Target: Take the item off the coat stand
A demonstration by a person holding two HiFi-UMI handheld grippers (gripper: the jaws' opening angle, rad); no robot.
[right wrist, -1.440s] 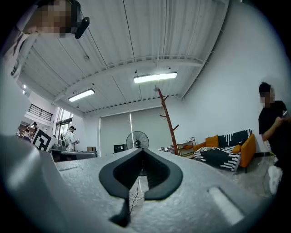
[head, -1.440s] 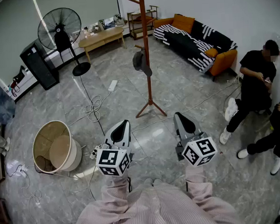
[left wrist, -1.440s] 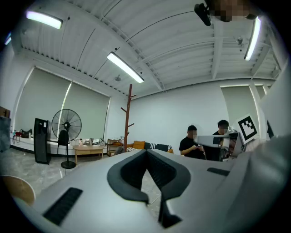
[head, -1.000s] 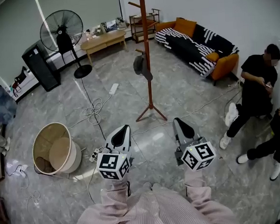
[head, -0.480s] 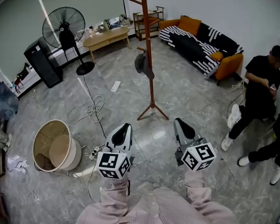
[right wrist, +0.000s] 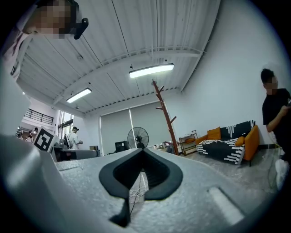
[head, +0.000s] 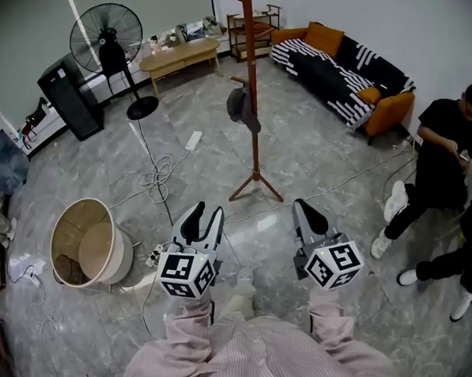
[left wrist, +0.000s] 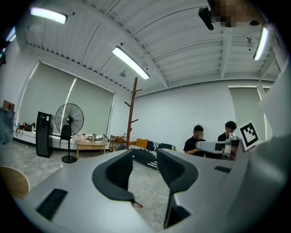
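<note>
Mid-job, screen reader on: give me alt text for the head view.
Both grippers are held low over the grey floor, short of the wooden coat stand, where a dark item hangs. The left gripper has just been opening its jaws, nothing between them; the right gripper is shut.

The grey marbled floor (head: 322,157) carries the coat stand (head: 253,126), a standing fan (head: 106,40), a round tub (head: 87,250), a power strip (head: 193,140), loose cables (head: 156,179) and a sofa (head: 336,68).
</note>
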